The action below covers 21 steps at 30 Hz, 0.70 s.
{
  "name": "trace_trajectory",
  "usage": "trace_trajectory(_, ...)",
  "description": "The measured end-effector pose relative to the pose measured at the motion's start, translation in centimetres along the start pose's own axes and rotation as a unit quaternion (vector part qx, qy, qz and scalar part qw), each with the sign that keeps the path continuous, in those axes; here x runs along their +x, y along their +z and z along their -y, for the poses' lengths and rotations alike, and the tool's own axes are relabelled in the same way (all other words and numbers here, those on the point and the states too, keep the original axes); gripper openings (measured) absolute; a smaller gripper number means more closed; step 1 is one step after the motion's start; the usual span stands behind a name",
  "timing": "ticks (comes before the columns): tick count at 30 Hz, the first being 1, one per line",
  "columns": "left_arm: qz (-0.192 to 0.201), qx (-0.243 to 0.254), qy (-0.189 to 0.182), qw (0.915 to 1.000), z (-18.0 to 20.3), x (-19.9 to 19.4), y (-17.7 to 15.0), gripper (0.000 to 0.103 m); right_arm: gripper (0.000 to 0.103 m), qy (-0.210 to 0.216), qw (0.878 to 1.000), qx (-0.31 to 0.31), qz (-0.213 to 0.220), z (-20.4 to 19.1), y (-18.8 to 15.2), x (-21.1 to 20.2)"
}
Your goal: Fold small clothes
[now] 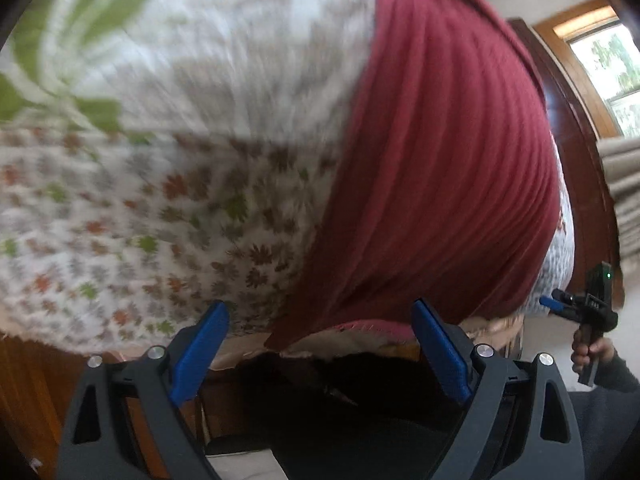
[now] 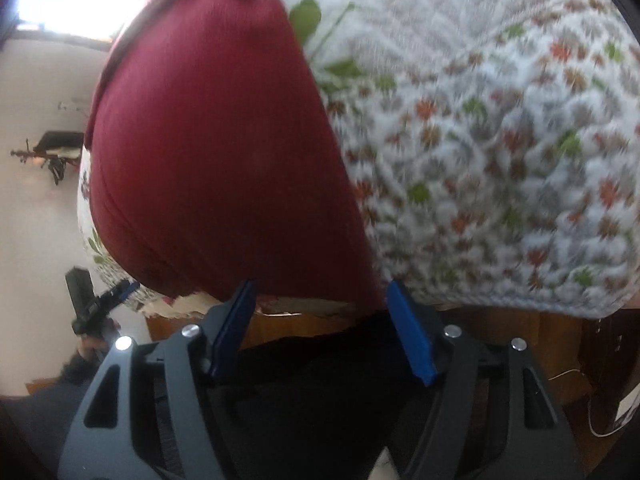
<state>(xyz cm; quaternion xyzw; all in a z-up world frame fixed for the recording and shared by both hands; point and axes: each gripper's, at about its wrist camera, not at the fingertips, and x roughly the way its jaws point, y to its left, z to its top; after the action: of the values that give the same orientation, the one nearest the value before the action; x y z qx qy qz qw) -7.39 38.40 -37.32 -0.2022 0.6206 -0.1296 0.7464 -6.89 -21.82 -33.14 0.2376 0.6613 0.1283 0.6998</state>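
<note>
— Quilted bedding [image 1: 168, 184] printed with small orange, green and grey leaves covers the bed in both wrist views; what lies on it?

— One maroon ribbed garment [image 1: 436, 168], spread flat along the quilt's near edge, reaching almost to the frayed hem. Motion blur smears the leaf print, mostly in the left view, and the garment's far end is cut off at the frame top, so its type is hard to make out.

— And the room?

— Dark wooden bed frame [image 1: 576, 128] runs beyond the quilt, with a wood-trimmed window [image 1: 604, 60] behind it. The right view shows a pale wall [image 2: 36, 208] carrying a small dark fixture, too blurred to identify, and blown-out light at upper left.

— How do the tools stand?

— Two grippers, each with two blue pads. The left gripper [image 1: 320, 344] hangs with jaws spread wide, empty, just short of the garment's near edge. The right gripper [image 2: 320, 328] is likewise parted, holding nothing, its pads flanking the garment's lower corner without touching it. Below both, only dark shadow.

— Is the person seen?

— Partly: a hand [image 1: 592, 354] grips the right tool's handle at the left view's edge.
</note>
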Motion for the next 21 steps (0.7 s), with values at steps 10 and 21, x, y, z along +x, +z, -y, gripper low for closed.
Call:
trace_trajectory(10, -0.066, 0.041, -0.017, 0.9968, 0.5, 3.8, 0.5, 0.045, 0.065, -0.023, 0.998, -0.051, -0.002, -1.3, -0.6, 3.5)
trace_trajectory(21, -0.069, 0.032, -0.022, 0.9968, 0.2, 3.9, 1.5, 0.031, 0.063, 0.042, 0.999, -0.013, -0.030, -0.7, -0.2, 5.4)
